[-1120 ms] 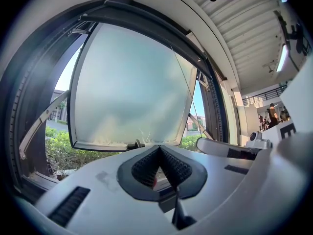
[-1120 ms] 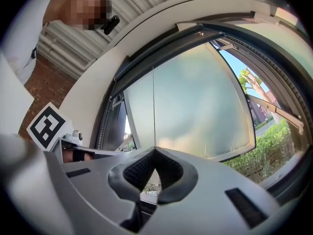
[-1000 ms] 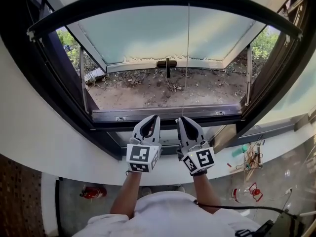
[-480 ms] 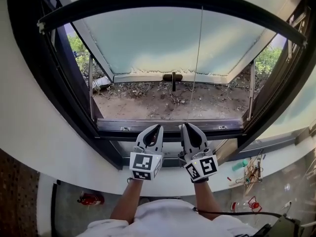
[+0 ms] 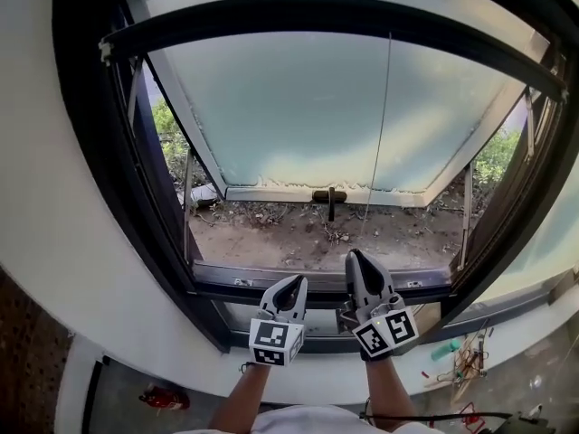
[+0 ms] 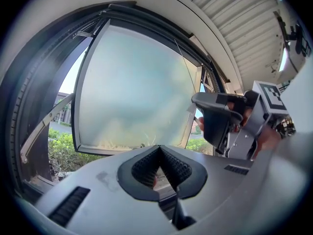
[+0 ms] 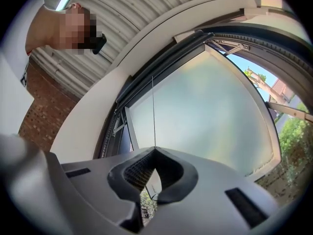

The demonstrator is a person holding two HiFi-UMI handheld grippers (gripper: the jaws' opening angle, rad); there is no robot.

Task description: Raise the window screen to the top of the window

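Right gripper (image 5: 355,257): its jaws are pressed together on a thin cord (image 5: 380,143). The cord leaves the tips and runs straight up.
Left gripper (image 5: 298,283): its jaws are closed tip to tip with nothing between them. It sits just beside the right gripper and a little lower, over the lower frame rail (image 5: 226,278).
Window screen, place (image 5: 308,14): it lies high across the window opening, well above both grippers. Only the cord joins it to the right gripper's tips.
Window screen, look: it shows as a long dark crossbar with a pale cap at its left end. It looks curved because of the wide lens. I cannot make out any mesh.
Cord, look: it is pale, very fine and taut, and it hangs in front of the frosted sash (image 5: 335,107).
Sash: this is a pale blue-green pane swung outward. It has a dark handle (image 5: 330,197) at its lower edge, above bare ground (image 5: 298,238).
Head view alone: it shows both grippers together with their marker cubes and the person's forearms. It also takes in the whole dark window frame.
Left gripper view alone: it shows the right gripper from the side, with a hand wrapped round its grip. Green bushes (image 6: 58,146) stand outside.
Right gripper view alone: it shows the cord's upper end meeting the dark bar at the top of the frame. A brick wall (image 7: 36,111), a ribbed ceiling (image 7: 122,9) and the person in a white top are behind.
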